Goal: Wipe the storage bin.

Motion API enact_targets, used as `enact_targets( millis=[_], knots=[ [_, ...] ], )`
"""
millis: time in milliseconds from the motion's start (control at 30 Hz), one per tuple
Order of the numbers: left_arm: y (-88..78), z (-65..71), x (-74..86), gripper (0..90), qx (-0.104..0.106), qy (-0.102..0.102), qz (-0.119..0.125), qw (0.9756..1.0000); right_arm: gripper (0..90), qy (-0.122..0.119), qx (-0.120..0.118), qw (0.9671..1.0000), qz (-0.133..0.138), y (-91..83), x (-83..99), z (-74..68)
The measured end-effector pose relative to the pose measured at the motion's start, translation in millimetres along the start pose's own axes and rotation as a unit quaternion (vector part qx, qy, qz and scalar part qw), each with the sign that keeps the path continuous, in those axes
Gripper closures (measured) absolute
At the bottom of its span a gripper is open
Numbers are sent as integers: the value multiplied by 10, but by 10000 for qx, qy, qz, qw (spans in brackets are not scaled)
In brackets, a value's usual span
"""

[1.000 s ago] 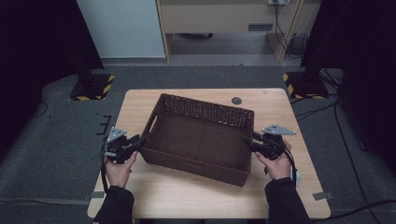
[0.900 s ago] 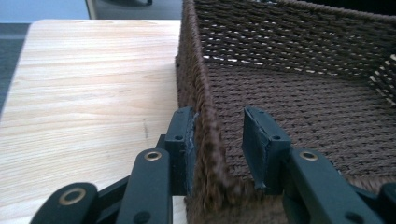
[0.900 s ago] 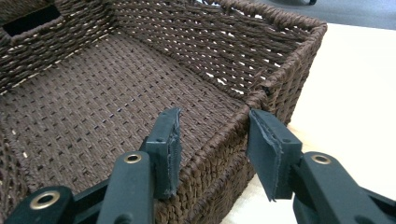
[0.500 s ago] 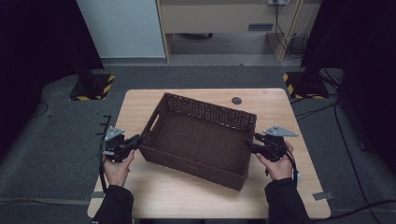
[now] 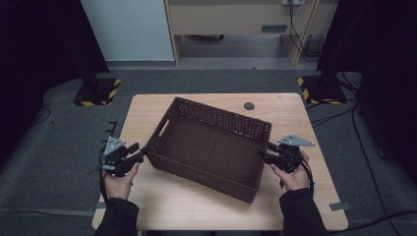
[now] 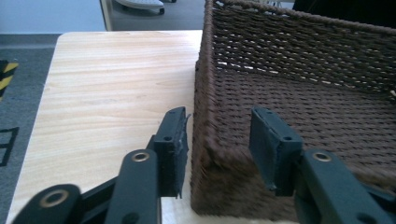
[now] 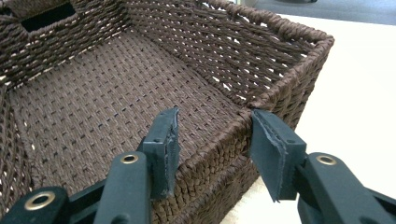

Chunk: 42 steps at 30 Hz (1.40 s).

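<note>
Dark brown woven rectangular basket [image 5: 210, 147]: skewed on pale wooden surface [image 5: 290, 110], near small dark disc [image 5: 249, 105] | my left tongs [image 6: 219, 140]: just been opening, straddling corner wall, no pinch | right tongs [image 7: 212, 140]: spread astride rim | advice: pinch both together, turn evenly.

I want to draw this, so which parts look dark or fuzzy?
High view: the room's edges are nearly black, while the table is evenly lit. Left gripper view: the basket wall looks sharp, its near corner blurry. Right gripper view: the bare tabletop glares nearly white.
</note>
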State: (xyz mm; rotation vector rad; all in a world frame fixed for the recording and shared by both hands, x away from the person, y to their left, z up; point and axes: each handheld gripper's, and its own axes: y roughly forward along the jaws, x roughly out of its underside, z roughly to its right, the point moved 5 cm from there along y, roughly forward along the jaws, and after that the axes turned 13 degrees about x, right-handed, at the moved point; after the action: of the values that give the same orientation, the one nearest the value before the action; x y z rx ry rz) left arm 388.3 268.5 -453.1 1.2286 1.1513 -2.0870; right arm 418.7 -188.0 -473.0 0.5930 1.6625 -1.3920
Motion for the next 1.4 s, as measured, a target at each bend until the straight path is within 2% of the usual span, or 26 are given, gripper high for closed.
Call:
enact_targets(
  millis=[100,267,333,367,433,567,700,800,900,967,1067,1233,1400],
  knots=[
    [-19,62,49,546,-21,43,-96,9999,525,-29,32,10000,-7,-42,16,-29],
    [64,147,97,539,197,-3,-121,9997,517,-45,-13,10000,-61,-93,34,-55],
    [123,169,118,534,221,73,-200,9995,521,-65,-21,10000,-66,-98,21,-49],
    [142,174,123,524,161,135,-204,9996,532,-113,-30,9999,-71,-104,10,-38],
    [163,172,115,516,90,199,-201,9996,527,-109,19,9999,81,-107,-29,-24],
    [206,134,99,505,73,172,-114,9998,479,-101,189,9994,259,-56,-81,11],
    [256,80,78,496,117,13,-32,9999,472,-48,232,9996,166,28,-66,38],
    [256,82,68,490,88,20,-71,9999,476,-10,215,9997,98,46,-37,52],
    [231,154,74,470,211,41,-78,9997,486,123,152,9998,70,35,-19,50],
    [225,219,71,462,248,142,-31,9996,489,116,149,9998,72,22,-9,46],
    [248,282,72,449,327,175,-53,9993,488,148,128,9998,43,-15,7,26],
    [327,295,99,440,306,207,-208,9991,484,-113,174,9998,10,-50,-12,5],
    [362,242,73,442,292,185,-160,9993,486,-123,371,9989,277,-48,-77,56]
  ],
)
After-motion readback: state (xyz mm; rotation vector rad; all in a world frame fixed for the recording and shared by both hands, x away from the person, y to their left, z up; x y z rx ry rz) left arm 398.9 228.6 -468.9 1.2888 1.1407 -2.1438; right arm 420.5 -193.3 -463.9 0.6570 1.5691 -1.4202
